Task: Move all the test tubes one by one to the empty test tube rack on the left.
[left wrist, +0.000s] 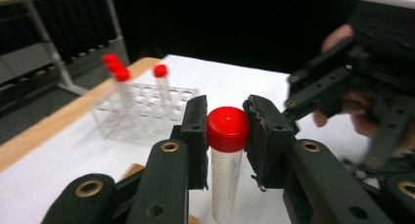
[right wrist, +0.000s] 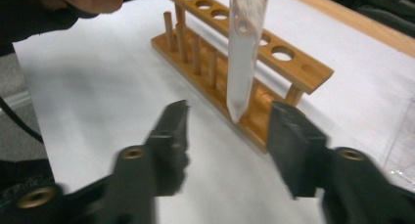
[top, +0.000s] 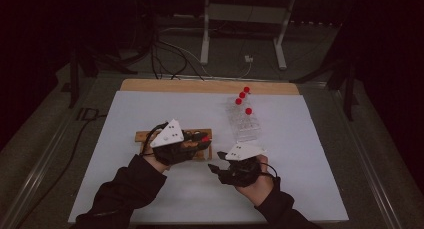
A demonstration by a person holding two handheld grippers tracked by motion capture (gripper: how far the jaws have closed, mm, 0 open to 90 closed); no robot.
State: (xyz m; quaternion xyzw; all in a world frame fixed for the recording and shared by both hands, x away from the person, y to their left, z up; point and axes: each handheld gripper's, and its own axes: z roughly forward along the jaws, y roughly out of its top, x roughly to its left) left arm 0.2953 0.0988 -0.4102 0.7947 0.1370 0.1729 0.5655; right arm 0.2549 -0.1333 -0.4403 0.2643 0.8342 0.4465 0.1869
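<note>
The clear plastic tube with a red screw cap (left wrist: 226,155) hangs upright, cap on top and long axis near vertical, its tapered tip pointing down toward the wooden rack with round holes (right wrist: 274,55) — in the right gripper view the tip sits just above the rack's lower board, in front of the holed top bar. The left gripper (left wrist: 226,136) is clamped on the tube at the red cap, one black pad pressed to each side of it. In the high view the left hand (top: 165,154) reaches in from the lower left, forearm in a dark sleeve, and holds that gripper over the wooden rack at mid-table, the grey three-cornered plate facing up.

The right gripper (right wrist: 227,136) stands with its jaws wide apart and nothing between them, aimed at the tube's lower end from just beside the rack. The right hand (top: 252,181) holds it low over the white table sheet (top: 300,179), palm turned inward.

Farther back, a transparent plastic rack (top: 245,124) carries four more red-capped tubes (top: 242,95) — well apart from both grippers.
</note>
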